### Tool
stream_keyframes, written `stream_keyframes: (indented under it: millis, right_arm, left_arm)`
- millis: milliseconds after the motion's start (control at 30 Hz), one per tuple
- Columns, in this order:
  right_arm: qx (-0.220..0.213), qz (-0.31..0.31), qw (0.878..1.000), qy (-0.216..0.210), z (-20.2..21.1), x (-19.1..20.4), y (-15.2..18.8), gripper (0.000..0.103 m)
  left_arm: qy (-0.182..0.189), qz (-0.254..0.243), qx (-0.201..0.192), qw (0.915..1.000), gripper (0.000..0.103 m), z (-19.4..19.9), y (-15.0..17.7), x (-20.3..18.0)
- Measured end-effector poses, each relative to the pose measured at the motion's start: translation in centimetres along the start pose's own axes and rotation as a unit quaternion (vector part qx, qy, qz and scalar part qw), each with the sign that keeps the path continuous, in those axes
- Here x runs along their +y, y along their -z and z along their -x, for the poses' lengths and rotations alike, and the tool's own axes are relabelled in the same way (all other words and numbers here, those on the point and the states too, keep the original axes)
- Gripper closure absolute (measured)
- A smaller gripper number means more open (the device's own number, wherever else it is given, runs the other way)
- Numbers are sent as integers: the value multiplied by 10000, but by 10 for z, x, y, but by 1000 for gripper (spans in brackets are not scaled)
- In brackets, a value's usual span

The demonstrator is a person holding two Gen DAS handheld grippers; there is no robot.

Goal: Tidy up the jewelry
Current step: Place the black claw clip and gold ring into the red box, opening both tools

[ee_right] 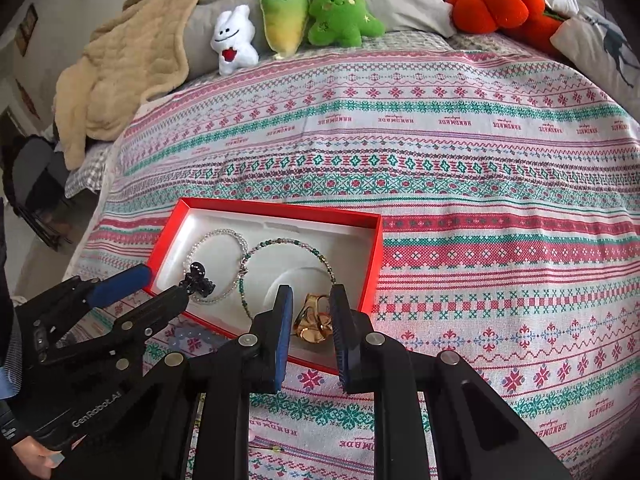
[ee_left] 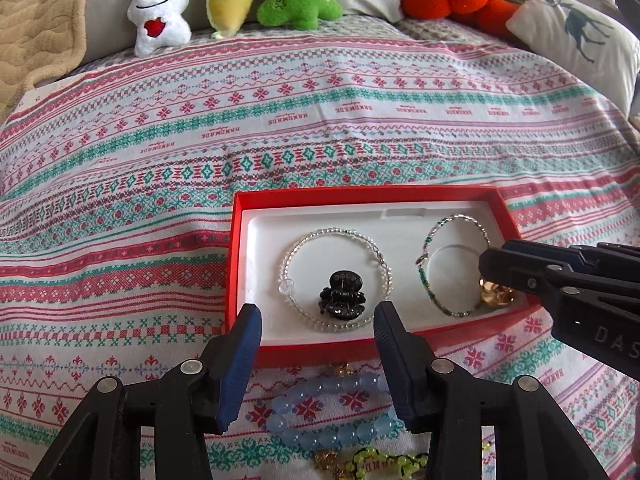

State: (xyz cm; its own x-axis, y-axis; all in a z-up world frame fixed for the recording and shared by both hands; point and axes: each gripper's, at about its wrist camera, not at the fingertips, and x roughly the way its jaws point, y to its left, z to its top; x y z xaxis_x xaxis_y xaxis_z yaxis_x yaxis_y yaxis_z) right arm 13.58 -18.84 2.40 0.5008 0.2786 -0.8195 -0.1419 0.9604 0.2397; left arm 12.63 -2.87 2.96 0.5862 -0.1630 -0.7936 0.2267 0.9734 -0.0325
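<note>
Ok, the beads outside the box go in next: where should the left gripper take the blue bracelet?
Pinch one side of the blue bracelet, coming from above: it lies flat on the cloth, an open loop of round beads right under the left gripper.

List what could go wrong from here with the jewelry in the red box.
1. The black hair clip lies inside the clear bead bracelet; lifting either may snag the other.
2. The right gripper straddles the gold piece beside the green bead strand, which it might catch.
3. The blue bracelet remains outside the box.
</note>
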Motion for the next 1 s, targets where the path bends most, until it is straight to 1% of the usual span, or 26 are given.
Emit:
stream_keyframes:
  millis: [133,267,433,500,567,667,833,1000]
  right_arm:
    - [-5,156,9998,140,-3,6,1,83]
    - [-89,300,9993,214,-1,11,2,82]
    - [-101,405,9987,293,5,16,4,80]
    - [-90,369,9989,288,9,16,6,74]
    - [-49,260,9993,257,15,15,10,60]
    - [-24,110,9996,243,28,12,18,54]
    - [-130,66,9989,444,51,11,30,45]
    - [-226,42,9985,507,71,10,43,39]
  left_arm:
    - [-26,7,11,10000,46,8,4,4]
    - [-76,11,58,10000,44,10,8,8]
    - [-104,44,122,9999,35,13,13,11]
    - [-132,62,130,9998,32,16,16,12]
    - [-173,108,173,9996,27,19,20,14]
    - [-191,193,247,9993,22,24,27,15]
    - [-247,239,356,9988,16,30,38,14]
    - [-267,251,486,9981,14,32,51,13]
